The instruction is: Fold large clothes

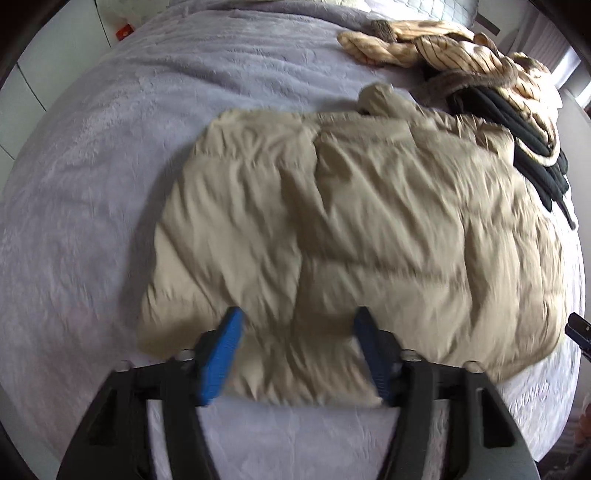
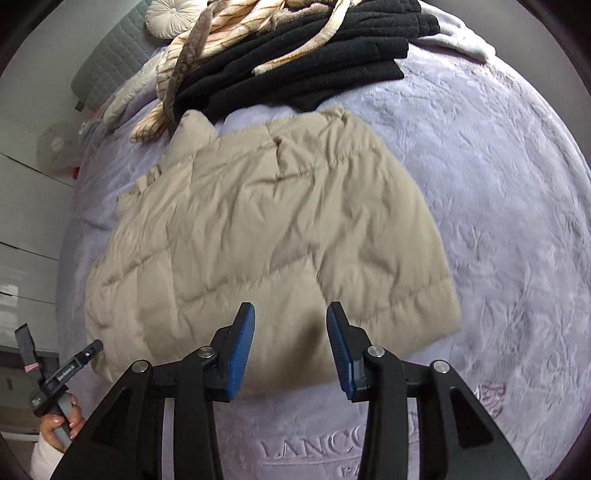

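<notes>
A beige quilted puffer jacket [image 1: 351, 221] lies folded flat on the lilac blanket; it also shows in the right wrist view [image 2: 266, 240]. My left gripper [image 1: 299, 325] is open and empty, hovering over the jacket's near edge, its blue pads [image 1: 221, 358] wide apart. My right gripper [image 2: 291, 317] is open and empty above the jacket's near hem. The left gripper's body [image 2: 55, 380], held by a hand, shows at the lower left of the right wrist view.
The lilac plush blanket [image 2: 498, 221] covers the bed. A pile of black garments [image 2: 332, 62] and a cream patterned throw [image 1: 443, 48] lies beyond the jacket. A round cushion [image 2: 170, 14] and grey headboard [image 2: 107, 62] stand behind. White wall panels are at left.
</notes>
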A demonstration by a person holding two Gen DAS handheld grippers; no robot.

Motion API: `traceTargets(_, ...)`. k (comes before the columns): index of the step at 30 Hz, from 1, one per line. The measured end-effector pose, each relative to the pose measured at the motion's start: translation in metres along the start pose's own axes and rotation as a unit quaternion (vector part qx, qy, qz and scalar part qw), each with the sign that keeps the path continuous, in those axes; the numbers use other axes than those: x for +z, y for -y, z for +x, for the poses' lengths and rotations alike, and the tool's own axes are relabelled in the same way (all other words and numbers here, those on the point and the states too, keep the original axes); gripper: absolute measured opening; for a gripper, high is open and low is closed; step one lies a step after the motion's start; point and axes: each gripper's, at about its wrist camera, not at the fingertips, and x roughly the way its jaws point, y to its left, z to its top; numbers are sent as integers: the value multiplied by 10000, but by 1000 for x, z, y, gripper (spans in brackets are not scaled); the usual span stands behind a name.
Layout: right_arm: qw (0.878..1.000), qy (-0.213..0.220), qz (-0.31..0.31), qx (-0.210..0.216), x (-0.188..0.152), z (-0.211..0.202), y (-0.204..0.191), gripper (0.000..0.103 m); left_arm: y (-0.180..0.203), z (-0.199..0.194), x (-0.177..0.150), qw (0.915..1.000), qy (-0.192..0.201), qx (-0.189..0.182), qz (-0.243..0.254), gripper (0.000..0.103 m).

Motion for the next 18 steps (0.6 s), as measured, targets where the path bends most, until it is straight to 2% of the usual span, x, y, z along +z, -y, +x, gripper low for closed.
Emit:
traceTargets(2, 9999, -131, 66, 64, -14, 3, 1, 54, 4, -4, -15, 10000, 17, -25, 17, 80)
traceTargets(6, 9993, -291, 200, 93, -31, 8, 4, 57, 9, -7, -32, 9999, -90, -8, 52, 80)
traceTargets(9, 9987, -343, 344, 164, -37, 10, 10, 67, 10, -8, -39, 9998, -180, -5, 43, 80)
traceTargets(10, 9984, -348, 403, 191, -38, 10, 12, 72, 11, -8, -41, 9998, -176, 4, 51, 82)
traceTargets(11, 9982, -342, 451, 217, -39, 10, 13, 75, 10, -7, -42, 9998, -184, 12, 55, 99)
traceTargets(12, 9979, -343, 489, 242, -41, 10, 14, 77, 11, -9, -45, 9999, -141, 35, 36, 103)
traceTargets(13, 9977, -345, 520, 261, -44, 10, 14, 82, 12, -10, -46, 9999, -109, 24, 47, 103)
traceTargets(18, 9956, -391, 728, 451, -51, 15, 17, 84, 15, -5, -51, 9998, -201, 23, 69, 103)
